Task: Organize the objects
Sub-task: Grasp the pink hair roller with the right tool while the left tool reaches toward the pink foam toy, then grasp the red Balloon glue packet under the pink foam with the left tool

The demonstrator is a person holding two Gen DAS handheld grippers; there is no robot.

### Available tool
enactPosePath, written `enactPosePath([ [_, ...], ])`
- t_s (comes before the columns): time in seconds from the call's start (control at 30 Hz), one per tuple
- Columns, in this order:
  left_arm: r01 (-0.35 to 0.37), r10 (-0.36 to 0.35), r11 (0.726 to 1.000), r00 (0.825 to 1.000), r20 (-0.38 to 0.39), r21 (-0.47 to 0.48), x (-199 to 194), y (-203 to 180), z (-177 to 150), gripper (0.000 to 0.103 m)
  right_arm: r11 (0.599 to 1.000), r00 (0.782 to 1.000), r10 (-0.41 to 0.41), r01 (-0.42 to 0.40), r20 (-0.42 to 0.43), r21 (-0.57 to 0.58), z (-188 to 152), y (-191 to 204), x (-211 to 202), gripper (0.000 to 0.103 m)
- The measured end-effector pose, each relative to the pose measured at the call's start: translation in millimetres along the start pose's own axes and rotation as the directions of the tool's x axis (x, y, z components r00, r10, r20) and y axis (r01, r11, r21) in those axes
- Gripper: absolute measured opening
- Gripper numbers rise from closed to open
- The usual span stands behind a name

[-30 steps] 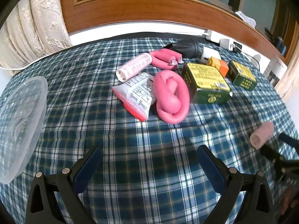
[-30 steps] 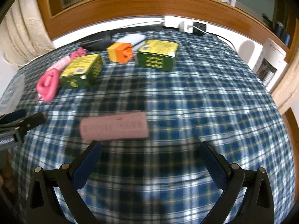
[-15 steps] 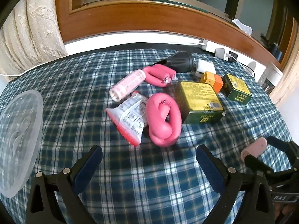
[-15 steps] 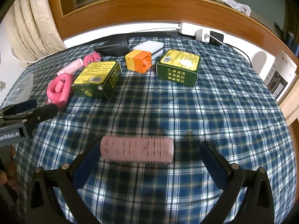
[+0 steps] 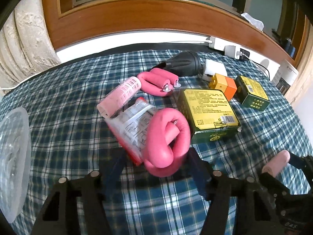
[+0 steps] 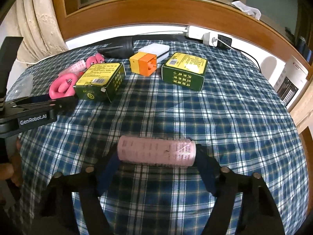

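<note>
— What changed?
— Both tongs narrowed. The right tongs (image 6: 156, 156) now clamp the pink roller (image 6: 156, 152) endwise; the left tongs (image 5: 156, 162) have closed around the foam loop (image 5: 166, 143), which sits between their tips, though actual contact is unclear.
— Textures?
— The roller is a bristly cylinder; the loop is smooth, knotted foam; the cloth (image 6: 215, 117) is blue plaid.

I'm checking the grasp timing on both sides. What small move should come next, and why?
Probably lift both together. The right hand-held gripper has its fingers against both ends of the pale pink hair roller, and the left hand-held gripper brackets the twisted pink foam curler, which overlaps the clear plastic packet, so raise it slowly.
</note>
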State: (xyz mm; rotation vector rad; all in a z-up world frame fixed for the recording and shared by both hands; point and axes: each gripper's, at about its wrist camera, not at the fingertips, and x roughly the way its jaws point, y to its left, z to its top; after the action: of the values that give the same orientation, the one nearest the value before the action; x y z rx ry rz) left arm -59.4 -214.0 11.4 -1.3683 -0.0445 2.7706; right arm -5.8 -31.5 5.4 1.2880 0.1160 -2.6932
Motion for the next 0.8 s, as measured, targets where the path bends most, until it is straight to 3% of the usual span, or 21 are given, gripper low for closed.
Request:
enactPosePath([
  [0.07, -0.007, 0.007, 1.0, 1.0, 0.006, 0.004, 1, 0, 1, 0.063, 1.0, 1.0, 0.011, -0.011, 0.003, 0.013, 1, -2, -1, 0.073],
  [0.13, -0.016, 0.016, 1.0, 1.0, 0.015, 0.011, 1, 0, 1, 0.052, 1.0, 1.0, 0.02, -0.02, 0.006, 0.021, 1, -3, -2, 0.073],
  [0.23, -0.01, 0.01, 1.0, 1.0, 0.024, 0.011, 0, 1, 1, 0.048, 0.999, 0.999, 0.037, -0.038, 0.013, 0.035, 1, -4, -3, 0.073],
  [0.5, -0.005, 0.004, 1.0, 0.998, 0.055, 0.019, -12, 0, -4, 0.047, 0.998, 0.998, 0.056, -0.058, 0.035, 0.039, 4, -4, -7, 0.073],
  [0.8, -0.072, 0.065, 0.996, 0.99, 0.128, 0.049, -34, -3, -9, 0.047, 0.994, 0.995, 0.085, -0.089, 0.051, 0.066, 4, -1, -8, 0.073],
])
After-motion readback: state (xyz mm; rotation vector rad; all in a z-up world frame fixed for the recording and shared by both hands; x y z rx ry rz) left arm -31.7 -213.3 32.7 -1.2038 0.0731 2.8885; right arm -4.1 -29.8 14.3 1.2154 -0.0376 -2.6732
